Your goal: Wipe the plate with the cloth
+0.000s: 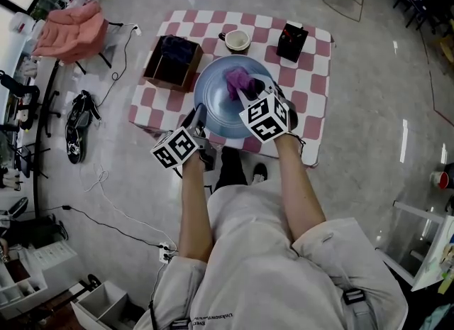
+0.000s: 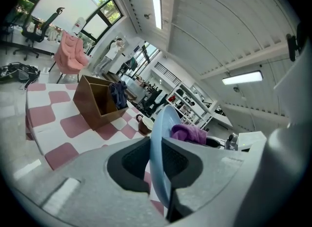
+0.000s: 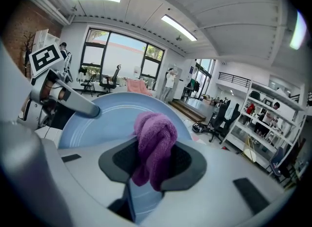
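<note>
Blue plate (image 1: 213, 101) is clamped by its near rim in the left gripper (image 2: 161, 165) and purple cloth (image 1: 237, 80) is pinched by the right gripper (image 3: 153, 165) at the plate's face, so the plate could be levered loose if pressed hard.

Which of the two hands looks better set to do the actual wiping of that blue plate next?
The right. The right gripper is shut on the purple cloth, right at the plate face. The left gripper is clamped on the plate's rim, probably steadying it.
</note>
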The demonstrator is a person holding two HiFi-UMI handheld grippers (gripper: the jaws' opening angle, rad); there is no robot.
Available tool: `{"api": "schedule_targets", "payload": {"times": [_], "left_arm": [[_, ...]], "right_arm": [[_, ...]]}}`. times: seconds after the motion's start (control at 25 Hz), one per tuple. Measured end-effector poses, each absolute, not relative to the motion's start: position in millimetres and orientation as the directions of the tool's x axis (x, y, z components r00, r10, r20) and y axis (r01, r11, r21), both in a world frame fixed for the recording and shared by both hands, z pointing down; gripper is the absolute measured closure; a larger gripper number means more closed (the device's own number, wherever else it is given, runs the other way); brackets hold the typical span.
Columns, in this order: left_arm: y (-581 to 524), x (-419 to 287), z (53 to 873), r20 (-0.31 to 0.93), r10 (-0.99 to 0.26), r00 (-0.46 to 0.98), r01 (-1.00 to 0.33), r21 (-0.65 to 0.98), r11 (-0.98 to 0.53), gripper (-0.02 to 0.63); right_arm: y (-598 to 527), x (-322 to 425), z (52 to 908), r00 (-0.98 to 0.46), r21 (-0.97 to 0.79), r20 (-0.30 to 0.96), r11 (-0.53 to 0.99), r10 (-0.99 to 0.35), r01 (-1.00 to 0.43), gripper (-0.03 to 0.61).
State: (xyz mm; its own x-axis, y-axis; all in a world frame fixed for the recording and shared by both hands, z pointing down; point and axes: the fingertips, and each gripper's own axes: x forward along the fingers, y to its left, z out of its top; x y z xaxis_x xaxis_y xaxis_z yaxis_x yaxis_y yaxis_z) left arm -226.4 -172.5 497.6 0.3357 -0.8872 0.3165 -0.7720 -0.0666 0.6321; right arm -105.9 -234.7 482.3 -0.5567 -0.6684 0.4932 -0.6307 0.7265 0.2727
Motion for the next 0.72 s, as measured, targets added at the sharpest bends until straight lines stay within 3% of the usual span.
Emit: {"api": "schedule_targets", "payload": {"times": [0.4, 0.72], "left_arm": [[-178, -257, 482, 0.269, -0.937, 0.225, -0.757, 0.654, 0.006, 0.569], [-176, -264, 486, 0.261, -0.945, 0.199, -0.742, 0.67, 0.029, 0.569]], "right_arm": [[-230, -98, 503, -0.584, 0.184, 0.565, 0.779, -0.583, -0.599, 0.443], [-200, -115, 508, -0.674, 0.148, 0.615, 0.899, -0.41, -0.412, 0.446]]}}
